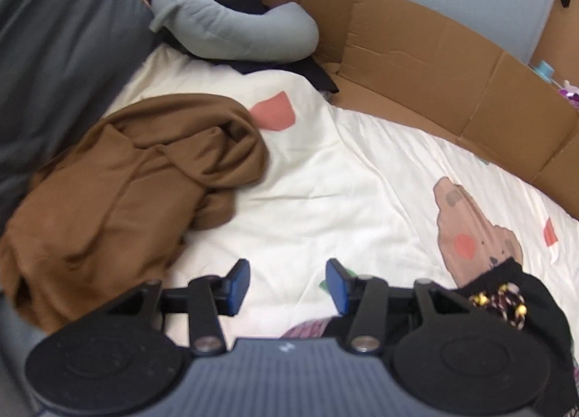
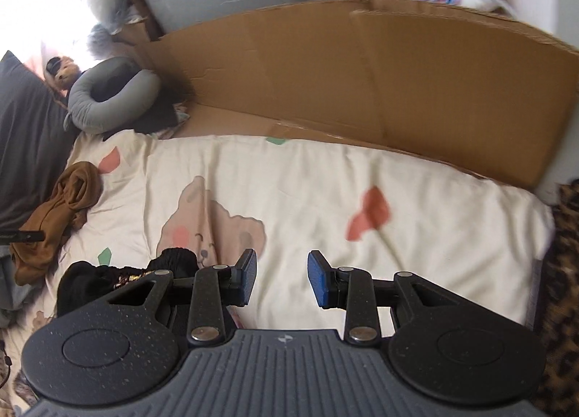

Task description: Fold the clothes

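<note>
A crumpled brown garment (image 1: 137,178) lies on the white patterned bedspread (image 1: 325,182), left of my left gripper (image 1: 287,286), which is open and empty above the spread. A black garment with a yellow-and-black cord (image 1: 514,305) lies under the gripper's right side. In the right wrist view the brown garment (image 2: 61,214) is far left and the black garment (image 2: 119,279) lies beside the left finger. My right gripper (image 2: 282,279) is open and empty over the bedspread (image 2: 325,192).
A grey U-shaped pillow (image 1: 231,15) lies on dark clothes at the head of the bed, with a dark grey pillow (image 1: 54,55) on the left. A flattened cardboard box (image 1: 452,84) lines the far side. A leopard-print fabric (image 2: 564,272) lies at the right.
</note>
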A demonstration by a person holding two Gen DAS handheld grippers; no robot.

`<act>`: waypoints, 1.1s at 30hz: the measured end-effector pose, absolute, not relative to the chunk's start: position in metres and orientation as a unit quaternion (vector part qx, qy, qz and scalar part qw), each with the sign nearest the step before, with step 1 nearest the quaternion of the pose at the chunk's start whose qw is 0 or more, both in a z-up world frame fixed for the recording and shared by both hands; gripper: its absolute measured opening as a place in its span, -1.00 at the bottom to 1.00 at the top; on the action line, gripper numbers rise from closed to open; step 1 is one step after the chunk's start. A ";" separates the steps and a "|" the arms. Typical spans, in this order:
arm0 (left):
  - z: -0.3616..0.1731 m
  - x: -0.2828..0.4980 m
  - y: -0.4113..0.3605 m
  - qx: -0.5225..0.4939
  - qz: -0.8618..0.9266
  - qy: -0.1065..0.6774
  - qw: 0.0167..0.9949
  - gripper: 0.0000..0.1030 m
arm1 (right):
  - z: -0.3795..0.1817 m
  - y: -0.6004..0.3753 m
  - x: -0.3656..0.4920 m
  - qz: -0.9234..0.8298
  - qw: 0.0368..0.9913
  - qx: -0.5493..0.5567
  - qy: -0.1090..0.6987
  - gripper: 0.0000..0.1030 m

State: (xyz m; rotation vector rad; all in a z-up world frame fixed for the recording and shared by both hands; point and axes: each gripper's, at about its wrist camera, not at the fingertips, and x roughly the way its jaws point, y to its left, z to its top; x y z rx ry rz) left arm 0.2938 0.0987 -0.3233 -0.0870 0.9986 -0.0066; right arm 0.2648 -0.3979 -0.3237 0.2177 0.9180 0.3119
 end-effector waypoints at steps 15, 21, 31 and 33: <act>-0.387 0.294 0.087 -0.058 -0.005 0.522 0.851 -0.04 | -0.388 -0.318 0.289 0.173 0.851 0.078 0.490 -0.25; -0.386 0.278 0.082 -0.056 -0.028 0.525 0.849 -0.03 | -0.396 -0.299 0.279 0.203 0.834 0.060 0.510 -0.24; -0.384 0.251 0.060 -0.006 -0.065 0.524 0.849 0.22 | -0.393 -0.283 0.267 0.242 0.821 0.050 0.515 -0.16; -0.386 0.247 0.057 0.004 -0.069 0.524 0.849 0.23 | -0.393 -0.281 0.266 0.247 0.820 0.046 0.514 -0.03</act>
